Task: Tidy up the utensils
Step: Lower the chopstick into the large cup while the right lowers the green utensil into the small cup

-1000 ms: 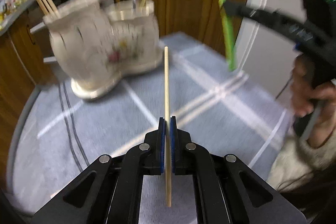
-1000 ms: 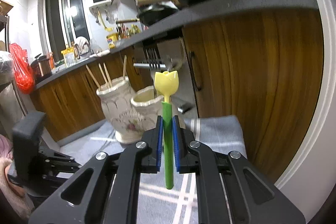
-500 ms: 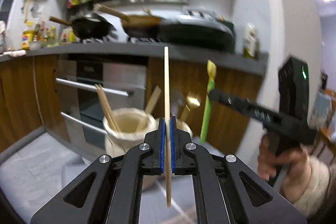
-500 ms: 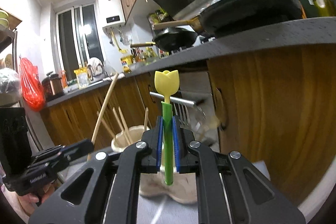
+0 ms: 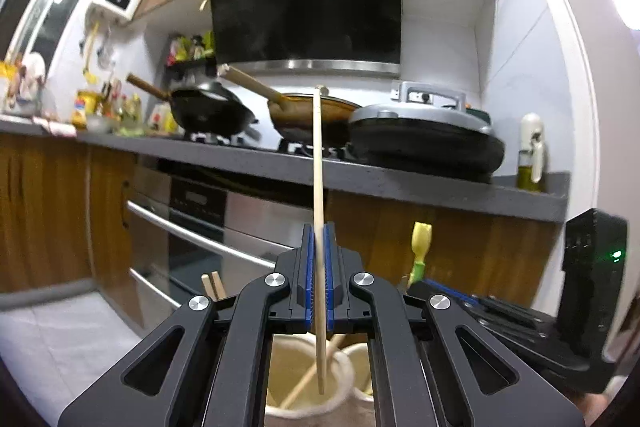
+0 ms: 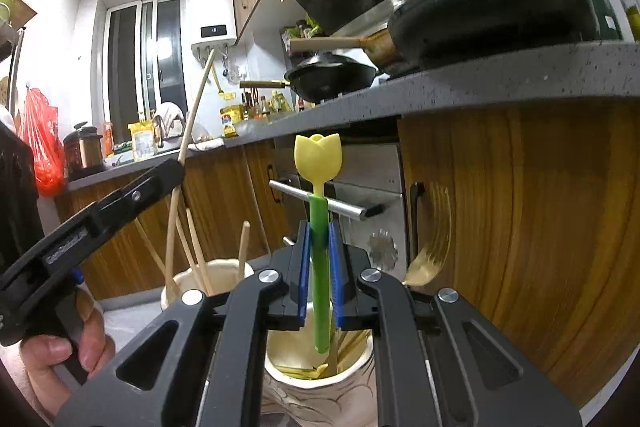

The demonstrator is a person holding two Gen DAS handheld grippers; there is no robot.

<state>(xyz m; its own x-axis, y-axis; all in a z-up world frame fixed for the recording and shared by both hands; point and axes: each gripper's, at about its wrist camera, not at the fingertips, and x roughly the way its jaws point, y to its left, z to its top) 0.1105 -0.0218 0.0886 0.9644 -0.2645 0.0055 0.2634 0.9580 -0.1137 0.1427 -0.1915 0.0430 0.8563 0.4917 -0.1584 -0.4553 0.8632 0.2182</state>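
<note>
Slim pale wooden chopstick (image 5: 318, 187) pinched upright between blue ribbed pads of left gripper (image 5: 318, 279), lower tip hung over mouth of cream ceramic holder (image 5: 340, 367) where other chopsticks are stood. Glossy plastic tulip-shaped spoon (image 6: 319, 163), yellow bowl on green stem, clamped upright in right gripper (image 6: 319, 279) above second holder (image 6: 280, 351), just right of first. Both grippers held roughly level.

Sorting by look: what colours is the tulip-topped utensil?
Yellow tulip head on a green handle; clearest in the right wrist view.
</note>
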